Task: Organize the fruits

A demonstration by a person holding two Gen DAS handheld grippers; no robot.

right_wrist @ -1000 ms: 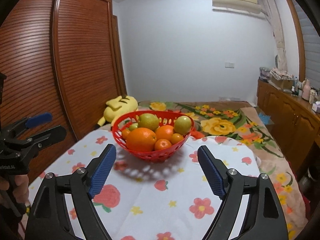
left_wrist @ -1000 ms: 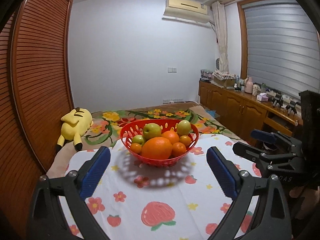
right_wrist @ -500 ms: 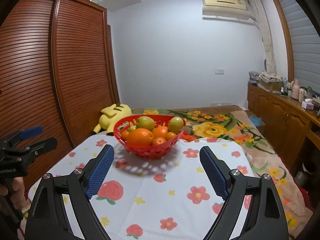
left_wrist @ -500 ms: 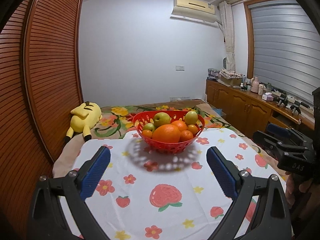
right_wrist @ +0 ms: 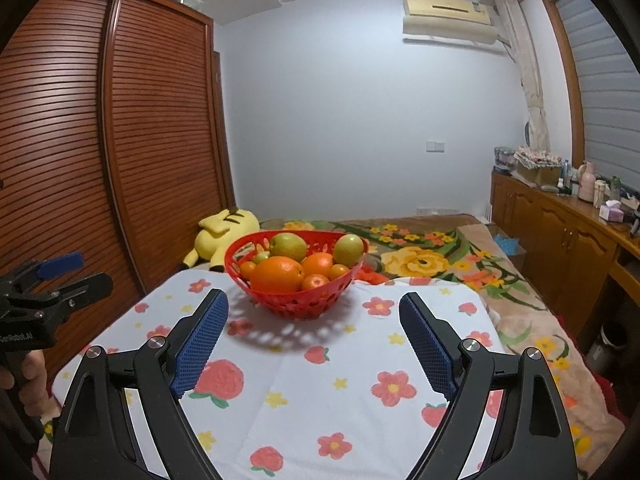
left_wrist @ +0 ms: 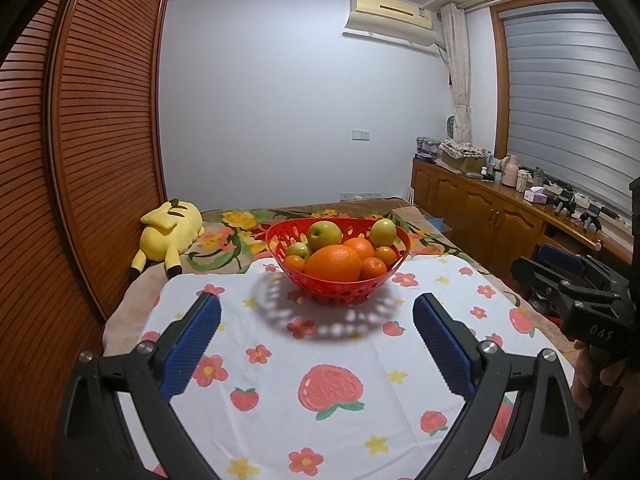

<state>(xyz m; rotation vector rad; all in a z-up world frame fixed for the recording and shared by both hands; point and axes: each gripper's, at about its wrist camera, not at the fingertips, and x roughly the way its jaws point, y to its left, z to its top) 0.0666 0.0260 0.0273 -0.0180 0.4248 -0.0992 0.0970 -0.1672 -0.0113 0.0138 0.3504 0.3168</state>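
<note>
showing yellow plush (left_wrist: 170, 228) whole; right view half hides it behind basket (right_wrist: 294, 300).

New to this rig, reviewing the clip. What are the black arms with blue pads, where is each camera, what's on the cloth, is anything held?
No robot here: a person holds a two-finger claw in each hand, and each claw carries a fisheye camera looking along its fingers. One picture shows the left claw, the other the right claw; each also catches the other claw at its edge. Both stand open and hold nothing. On the strawberry-print cloth sits a red basket with a large orange, smaller oranges and green apples. A yellow plush toy lies behind, off the cloth.
</note>
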